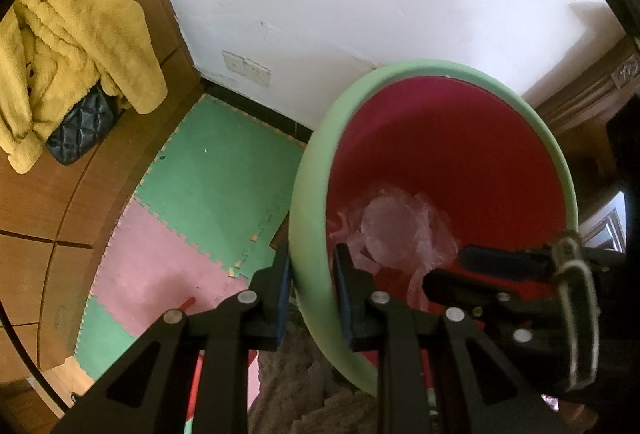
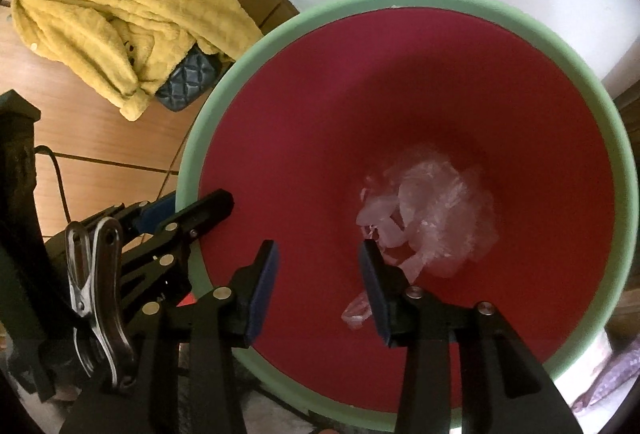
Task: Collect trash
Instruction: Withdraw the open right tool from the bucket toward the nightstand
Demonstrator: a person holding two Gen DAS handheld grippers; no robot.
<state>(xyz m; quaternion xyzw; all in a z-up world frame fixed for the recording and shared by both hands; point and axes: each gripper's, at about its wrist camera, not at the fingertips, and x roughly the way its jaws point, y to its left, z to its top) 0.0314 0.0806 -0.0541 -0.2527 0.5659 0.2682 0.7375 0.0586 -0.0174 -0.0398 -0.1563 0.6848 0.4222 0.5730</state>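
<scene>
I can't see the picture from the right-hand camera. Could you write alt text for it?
A crumpled clear plastic bag lies inside a red bin with a green rim, just beyond the open right gripper, whose fingers hold nothing. At left, the left gripper clamps the bin's rim. Behind, a yellow towel partly covers a dark quilted bag on wood.

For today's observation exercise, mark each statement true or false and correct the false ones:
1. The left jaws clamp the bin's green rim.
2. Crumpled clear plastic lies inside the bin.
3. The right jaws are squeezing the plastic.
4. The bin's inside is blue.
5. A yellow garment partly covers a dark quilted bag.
1. True: the left gripper grips the rim of the bin, one pad outside, one inside.
2. True: the crumpled plastic lies at the bottom.
3. False: the right gripper stands open over the bin, holding nothing.
4. False: it is red.
5. True: the yellow garment drapes over the quilted bag.
</scene>
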